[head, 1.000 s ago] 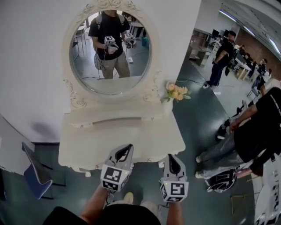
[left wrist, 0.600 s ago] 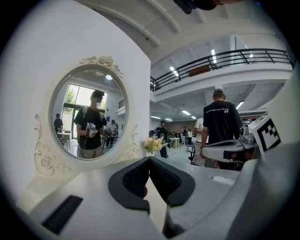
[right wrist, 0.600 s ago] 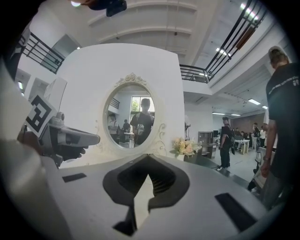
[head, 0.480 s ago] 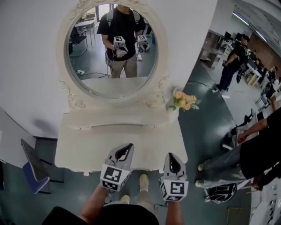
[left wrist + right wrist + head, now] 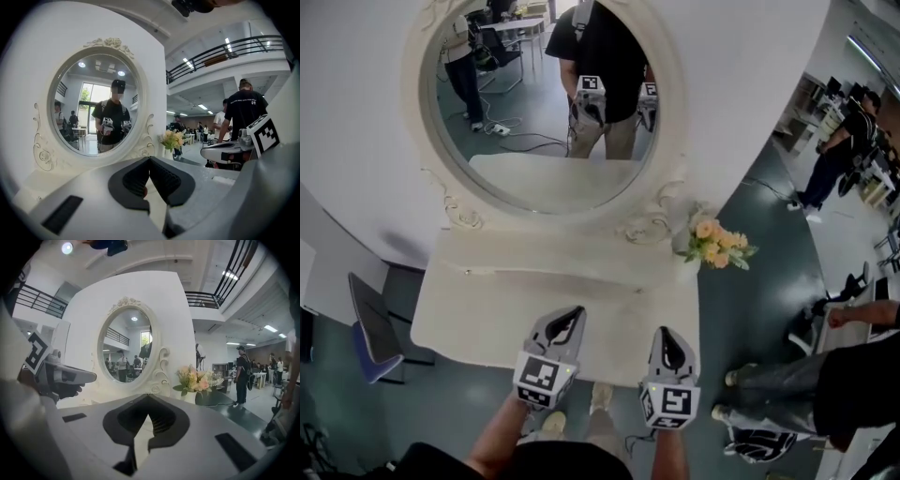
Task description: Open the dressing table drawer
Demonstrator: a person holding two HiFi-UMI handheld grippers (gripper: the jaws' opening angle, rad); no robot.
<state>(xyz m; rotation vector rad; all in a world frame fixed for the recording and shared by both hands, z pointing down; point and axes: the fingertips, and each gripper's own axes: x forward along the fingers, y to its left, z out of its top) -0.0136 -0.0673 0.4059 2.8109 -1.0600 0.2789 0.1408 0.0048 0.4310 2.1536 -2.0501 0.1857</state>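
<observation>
Dressing table (image 5: pixel 487 309) below; left gripper (image 5: pixel 577 312), right gripper (image 5: pixel 663 333) above front edge, both pressed together, empty.

Cream-white dressing table (image 5: pixel 487 309): its front face below the top is hidden by the top itself in the head view. No drawer or handle can be made out. The left gripper (image 5: pixel 568 319) and right gripper (image 5: pixel 665 339) cover part of the front edge.

Round white-framed mirror (image 5: pixel 525 122): cut off by the upper edge.

Seated person in dark clothes (image 5: pixel 853 375): cut off at the right edge.

Both gripper views: the grippers' grey bodies hide the tabletop.

Vase under the peach and yellow flowers (image 5: pixel 717 246): indistinct.
</observation>
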